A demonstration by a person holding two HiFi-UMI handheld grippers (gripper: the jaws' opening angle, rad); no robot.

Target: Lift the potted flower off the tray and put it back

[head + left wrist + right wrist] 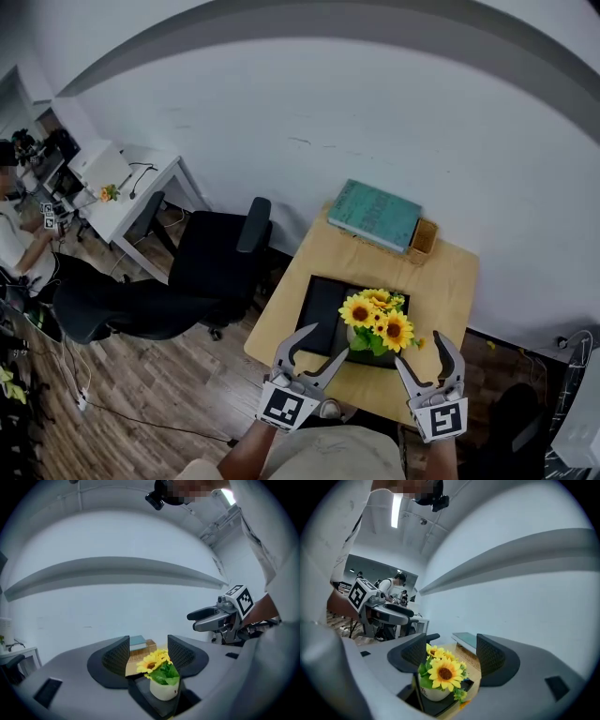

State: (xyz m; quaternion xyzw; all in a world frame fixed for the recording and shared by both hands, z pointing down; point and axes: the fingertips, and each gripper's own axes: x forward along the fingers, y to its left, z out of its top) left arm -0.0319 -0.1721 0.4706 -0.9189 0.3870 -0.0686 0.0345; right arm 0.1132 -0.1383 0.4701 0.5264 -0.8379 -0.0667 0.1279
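A white pot of yellow sunflowers stands on the right part of a black tray on a small wooden table. Both grippers hover at the table's near edge, apart from the pot. My left gripper is open, left of the flowers; in its own view the potted flower sits ahead between the spread jaws. On the other side my right gripper is open too, and the right gripper view shows the flower pot ahead and the tray under it.
A teal book lies on a wooden box at the table's far edge by the white wall. A black office chair stands left of the table, with a white desk and a seated person further left.
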